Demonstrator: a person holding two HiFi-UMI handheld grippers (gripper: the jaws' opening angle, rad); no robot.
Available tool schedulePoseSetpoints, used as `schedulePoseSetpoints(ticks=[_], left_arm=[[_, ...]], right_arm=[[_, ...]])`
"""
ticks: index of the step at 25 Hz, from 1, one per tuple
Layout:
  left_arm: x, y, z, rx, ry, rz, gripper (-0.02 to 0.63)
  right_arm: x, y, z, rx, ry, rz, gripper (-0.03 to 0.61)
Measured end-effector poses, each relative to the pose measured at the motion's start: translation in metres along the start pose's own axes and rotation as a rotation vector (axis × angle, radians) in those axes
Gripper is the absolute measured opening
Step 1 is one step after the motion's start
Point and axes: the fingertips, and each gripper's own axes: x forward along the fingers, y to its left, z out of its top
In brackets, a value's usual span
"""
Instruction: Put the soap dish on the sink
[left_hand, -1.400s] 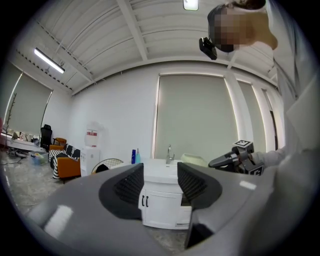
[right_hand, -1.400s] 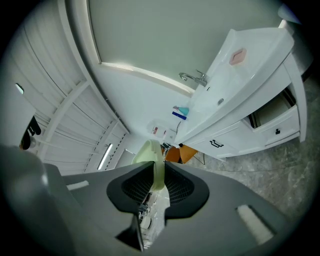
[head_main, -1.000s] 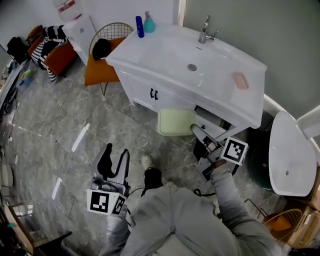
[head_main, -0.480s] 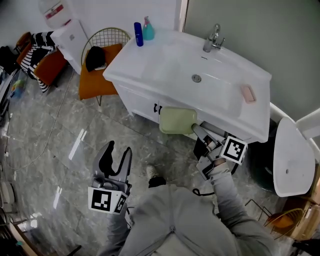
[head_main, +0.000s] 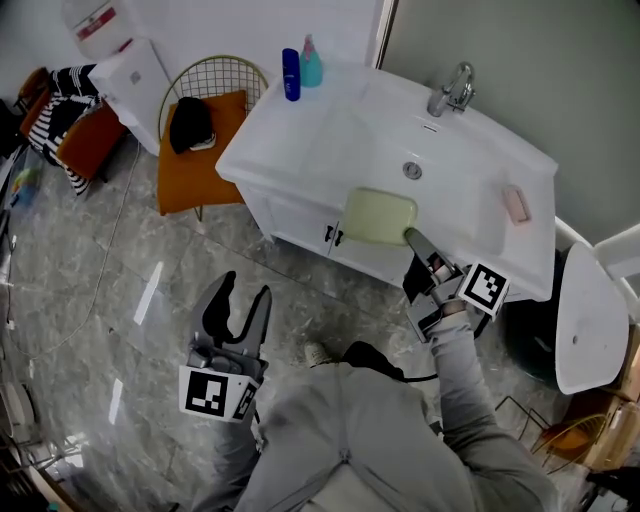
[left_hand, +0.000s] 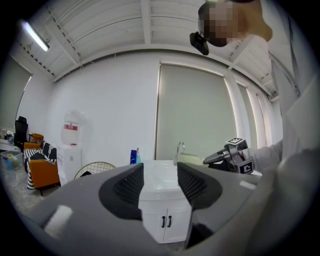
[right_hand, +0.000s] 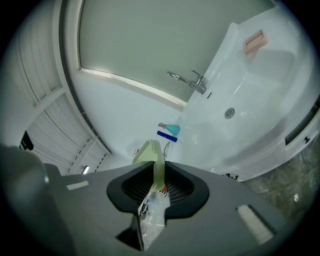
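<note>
Because the right gripper (head_main: 413, 238) is shut on only one edge of the dish (head_main: 380, 217), the dish sticks out ahead of the jaws like a paddle. It points to about 10 o'clock from the gripper's marker cube. In the right gripper view the pale green rim stands on edge, pinched between both jaws. That thin-edge grip leaves the dish's underside free, which should suit setting it flat.

It hangs over the front lip of the sink (head_main: 290, 140), at 6 o'clock from the drain (head_main: 412, 170). The left gripper view shows it held above the sink top, so I judge it is in the air and not yet set down.

Much of the sink's rim is taken. The faucet (head_main: 452, 92) stands at 12 o'clock, a pink soap (head_main: 516, 203) lies at the 3 o'clock end, and two bottles (head_main: 300, 68) stand in the 10 o'clock corner. The broad flat stretch at 9 o'clock of the basin is bare and looks the likeliest landing place. The soap's end is an alternative, since the dish is meant to go with it.

The left gripper (head_main: 243, 292) has its jaws spread with nothing between them; only the far cabinet (left_hand: 161, 220) shows through the gap. It hangs low over the floor (head_main: 120, 280) at 7 o'clock of the sink, well apart, probably parked because carrying the dish needs only one gripper.
</note>
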Motion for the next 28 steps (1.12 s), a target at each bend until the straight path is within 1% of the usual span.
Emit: schedulePoseSetpoints(ticks=[6,14,20,23,26,28], left_arm=[[0.031,0.028,-0.004,-0.009,0.000,-0.014,0.225],[0.089,0.058,-0.004,-0.006,0.000,-0.003,0.225],[0.147,0.075,-0.002,0.002,-0.006,0.001,0.225],[0.179,0.079,-0.004,-0.005,0.008,-0.005,0.225],[0.207,0.083,-0.005,0.007,0.014,-0.014,0.225],[0.222,0.085,-0.004,0.012,0.017,-0.023,0.225]], right_arm=[[0.039,-0.001,0.029,-0.011,-0.040,-0.013,0.066],[0.103,-0.016,0.068,0.008,-0.044,-0.026,0.067],[0.155,-0.035,0.103,0.017,-0.032,-0.042,0.066],[0.179,-0.048,0.122,0.028,-0.032,-0.054,0.066],[0.202,-0.060,0.140,0.046,-0.040,-0.044,0.067],[0.214,-0.068,0.153,0.059,-0.055,-0.059,0.067]])
